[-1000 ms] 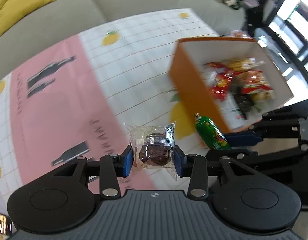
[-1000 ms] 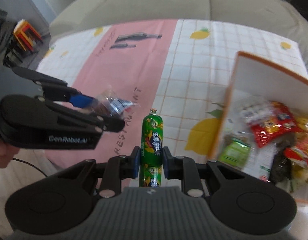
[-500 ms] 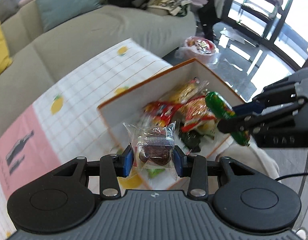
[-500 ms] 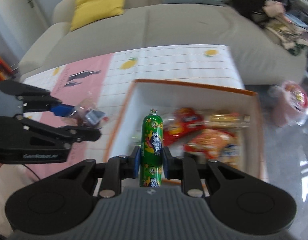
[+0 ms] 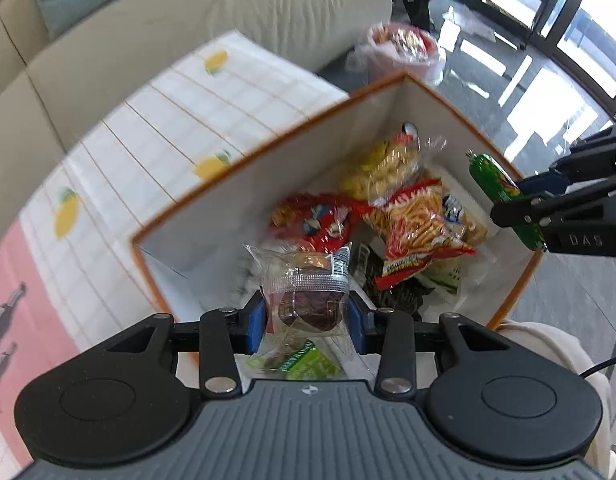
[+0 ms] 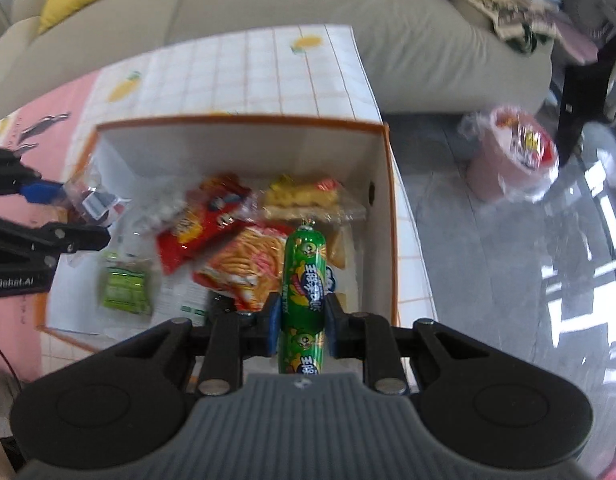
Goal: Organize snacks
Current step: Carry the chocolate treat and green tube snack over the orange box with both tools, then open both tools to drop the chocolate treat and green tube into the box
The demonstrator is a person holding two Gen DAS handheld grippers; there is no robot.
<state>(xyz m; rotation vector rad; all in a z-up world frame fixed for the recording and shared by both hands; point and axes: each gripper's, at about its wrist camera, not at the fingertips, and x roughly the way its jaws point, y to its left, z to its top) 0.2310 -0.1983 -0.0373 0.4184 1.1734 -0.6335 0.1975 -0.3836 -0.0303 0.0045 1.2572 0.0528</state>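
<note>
Two snacks were in our grippers, both held above the open orange box (image 5: 179,216). Our left gripper (image 5: 306,316) had its jaws closed on a clear packet with a brown cake (image 5: 308,300) inside, the blue pads pressing on both sides of the packet. In the left wrist view this packet hung over the near end of the box, above a green packet (image 5: 303,364) that lay on the box floor.

Our right gripper (image 6: 301,328) had its jaws closed narrow on a green sausage stick (image 6: 305,280), which stood upright between the pads with its tied tip pointing away from the camera. It was over the right part of the box, near the right wall, above a bag of orange sticks (image 6: 247,268).

Inside the box we saw also a red bag (image 6: 199,224), a yellow bag of puffs (image 6: 303,196) against the far wall, and some dark packets that we could not read. The box stood on a surface with a white grid cloth with lemons (image 5: 155,128) and a pink part. Behind it was a beige sofa (image 6: 267,8), and on the grey floor beside the surface stood a pink bin with a plastic bag (image 6: 512,156).
</note>
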